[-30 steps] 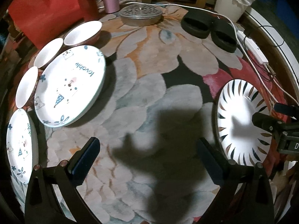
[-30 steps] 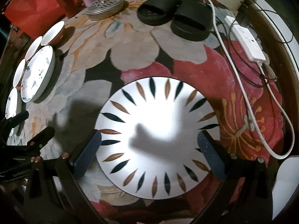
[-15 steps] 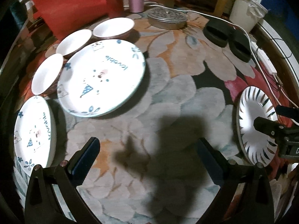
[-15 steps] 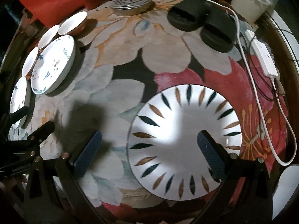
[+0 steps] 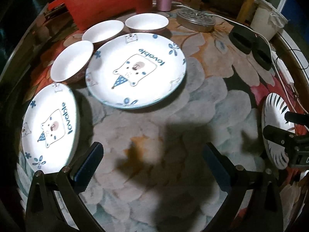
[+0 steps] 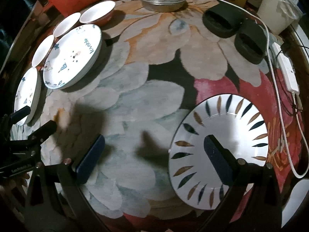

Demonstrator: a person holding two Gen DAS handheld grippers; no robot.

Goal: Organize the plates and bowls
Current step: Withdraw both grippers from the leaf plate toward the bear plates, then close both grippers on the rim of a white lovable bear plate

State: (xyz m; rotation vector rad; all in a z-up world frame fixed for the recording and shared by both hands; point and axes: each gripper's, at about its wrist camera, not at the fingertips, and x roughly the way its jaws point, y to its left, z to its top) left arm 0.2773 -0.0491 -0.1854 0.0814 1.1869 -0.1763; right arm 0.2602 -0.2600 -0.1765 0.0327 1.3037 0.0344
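The leaf-rimmed plate (image 6: 220, 148) lies right of centre under the right gripper (image 6: 152, 154), jaws spread, empty. The left gripper (image 5: 152, 162), also spread, is nearer the 2 bear plates (image 5: 135, 71).

Your right gripper (image 6: 154, 154) gapes wide; its right finger (image 6: 216, 158) overlaps the leaf-patterned plate (image 6: 231, 119), its left finger (image 6: 90, 158) over carpet (image 6: 144, 100).

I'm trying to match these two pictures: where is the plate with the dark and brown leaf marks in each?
Left wrist: leaf-pattern plate at far right edge, partly behind the right gripper.
Right wrist: leaf-pattern plate lower right, large.
Shared landmark: round metal lid at the top.
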